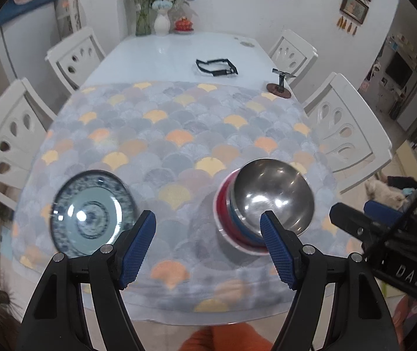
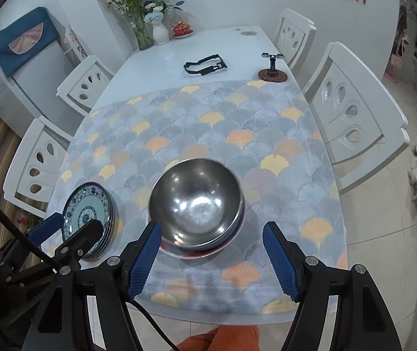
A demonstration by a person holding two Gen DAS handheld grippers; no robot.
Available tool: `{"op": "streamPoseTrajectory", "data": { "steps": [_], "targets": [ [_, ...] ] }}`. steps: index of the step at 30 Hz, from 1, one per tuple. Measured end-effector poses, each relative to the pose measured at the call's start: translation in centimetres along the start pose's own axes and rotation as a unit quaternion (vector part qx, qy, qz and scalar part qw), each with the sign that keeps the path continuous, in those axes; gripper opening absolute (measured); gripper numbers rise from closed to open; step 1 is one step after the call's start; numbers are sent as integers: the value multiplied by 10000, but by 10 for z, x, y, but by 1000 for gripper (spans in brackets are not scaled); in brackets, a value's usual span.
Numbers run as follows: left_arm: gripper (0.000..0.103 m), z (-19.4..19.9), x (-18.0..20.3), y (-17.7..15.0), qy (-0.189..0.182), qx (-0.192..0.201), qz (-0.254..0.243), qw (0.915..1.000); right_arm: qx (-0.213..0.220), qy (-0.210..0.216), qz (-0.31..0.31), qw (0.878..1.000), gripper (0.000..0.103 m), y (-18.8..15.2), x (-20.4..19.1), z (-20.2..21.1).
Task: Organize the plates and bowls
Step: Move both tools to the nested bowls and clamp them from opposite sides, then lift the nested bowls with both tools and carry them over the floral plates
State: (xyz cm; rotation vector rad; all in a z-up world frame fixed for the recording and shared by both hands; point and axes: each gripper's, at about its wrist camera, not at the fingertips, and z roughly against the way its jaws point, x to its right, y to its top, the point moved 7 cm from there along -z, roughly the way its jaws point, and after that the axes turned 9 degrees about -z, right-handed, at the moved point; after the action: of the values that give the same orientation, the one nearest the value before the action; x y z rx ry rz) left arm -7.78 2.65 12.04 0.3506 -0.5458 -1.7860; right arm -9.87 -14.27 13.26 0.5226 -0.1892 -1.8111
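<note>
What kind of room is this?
Most likely a home dining room: a long white table with white chairs around it, vases of flowers at the far end, and stacked bowls and plates on a patterned cloth.

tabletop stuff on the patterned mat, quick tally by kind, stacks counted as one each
Plate stack, blue-and-white: 1
Bowl stack, steel bowl on top: 1
Total: 2 stacks; how many pieces each holds cannot be told. Both claws hang open above the mat, holding nothing.
</note>
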Motion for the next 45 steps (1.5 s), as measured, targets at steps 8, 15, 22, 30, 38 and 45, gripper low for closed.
{"op": "streamPoseTrajectory", "data": {
  "steps": [8, 15, 22, 30, 38, 45],
  "targets": [
    [72, -31, 0, 1, -118, -461, 379, 9981, -318, -135, -43, 9994, 70, 21, 24, -33],
    [72, -63, -7, -3, -405, -701, 734, 9940, -744, 399, -147, 9963, 70, 21, 24, -70],
    [72, -107, -6, -14, -1104, -1017, 1367, 9792, -1193, 818, -713, 9869, 70, 10, 34, -110],
    [70, -136, -4, -19, -1140, -1193, 1614, 9730, -1396, 846, -460, 9855, 70, 6, 28, -144],
    [56, -148, -1, -21, -1309, -1140, 1668, 9706, -1525, 999, -360, 9826, 65, 7, 29, -157],
    [42, -152, 10, -22, -1700, -1023, 1802, 9634, -1695, 1457, -410, 9738, 52, 2, 24, -161]
  ]
}}
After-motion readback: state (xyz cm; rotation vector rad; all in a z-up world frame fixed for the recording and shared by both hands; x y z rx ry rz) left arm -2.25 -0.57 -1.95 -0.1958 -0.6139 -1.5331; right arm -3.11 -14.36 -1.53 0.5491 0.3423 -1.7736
